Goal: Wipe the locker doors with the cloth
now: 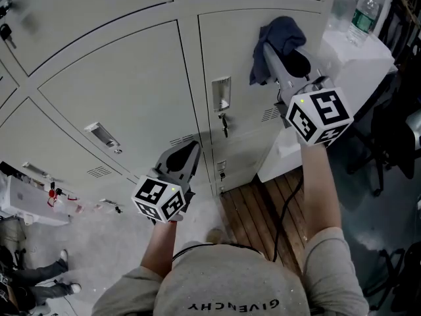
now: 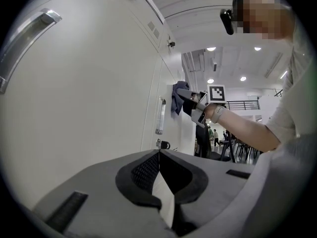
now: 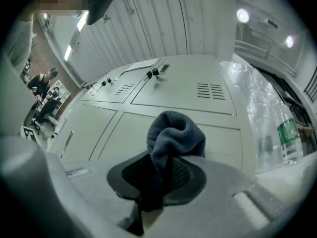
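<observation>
Right tool (image 1: 271, 56) pinches a dark blue-grey terry cloth (image 1: 281, 33) against the pale grey metal locker door (image 1: 231, 48); left tool (image 1: 189, 151) is pressed together, empty. Friction while wiping could drag the cloth free.

Beside you at right, white cabinet (image 1: 355, 61) carries a water bottle (image 1: 362, 17); wooden slats (image 1: 260, 206) lie on the floor (image 1: 105, 242).

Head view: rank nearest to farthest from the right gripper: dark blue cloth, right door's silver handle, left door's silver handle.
1. Dark blue cloth, held by the right gripper.
2. Right door's silver handle, to its lower left.
3. Left door's silver handle, far left.
</observation>
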{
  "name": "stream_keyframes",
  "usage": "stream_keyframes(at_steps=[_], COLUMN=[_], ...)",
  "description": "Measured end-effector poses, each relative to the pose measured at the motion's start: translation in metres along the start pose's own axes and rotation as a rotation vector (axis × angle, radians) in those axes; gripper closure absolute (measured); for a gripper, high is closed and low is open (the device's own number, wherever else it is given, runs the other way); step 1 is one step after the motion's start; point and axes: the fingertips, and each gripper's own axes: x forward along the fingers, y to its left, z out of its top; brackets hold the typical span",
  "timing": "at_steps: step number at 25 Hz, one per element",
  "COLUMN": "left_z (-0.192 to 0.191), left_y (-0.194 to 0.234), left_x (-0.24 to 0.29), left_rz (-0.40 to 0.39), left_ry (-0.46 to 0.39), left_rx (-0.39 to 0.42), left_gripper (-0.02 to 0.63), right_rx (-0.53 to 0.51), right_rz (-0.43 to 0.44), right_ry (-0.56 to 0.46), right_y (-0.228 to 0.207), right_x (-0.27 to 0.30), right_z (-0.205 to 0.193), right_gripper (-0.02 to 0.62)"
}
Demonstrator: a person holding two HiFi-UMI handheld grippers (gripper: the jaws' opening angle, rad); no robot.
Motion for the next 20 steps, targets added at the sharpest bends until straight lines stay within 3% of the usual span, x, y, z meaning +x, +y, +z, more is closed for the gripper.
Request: stream_keyframes(at_steps=[6, 13, 20], left_z=[-0.009, -0.016, -0.02], left_y=[-0.003, 0.002, 0.004], left_x=[0.002, 0.001, 0.0], left_rz=[-0.006, 0.01, 0.017], left_ry=[0.023, 0.035, 0.043], left_rx=[-0.008, -0.019, -0.022], left_gripper=[0.607, 0.607, 0.607], right_rx=[0.076, 0.142, 0.166], right_rz=[-0.015, -0.015, -0.019], right_ry=[0.027, 0.131, 0.193], right_y=[0.007, 0.02, 0.029], right_x=[-0.018, -0.042, -0.057], right_z=[-0.05, -0.122, -0.167], right_gripper=[0.541, 0.541, 0.541])
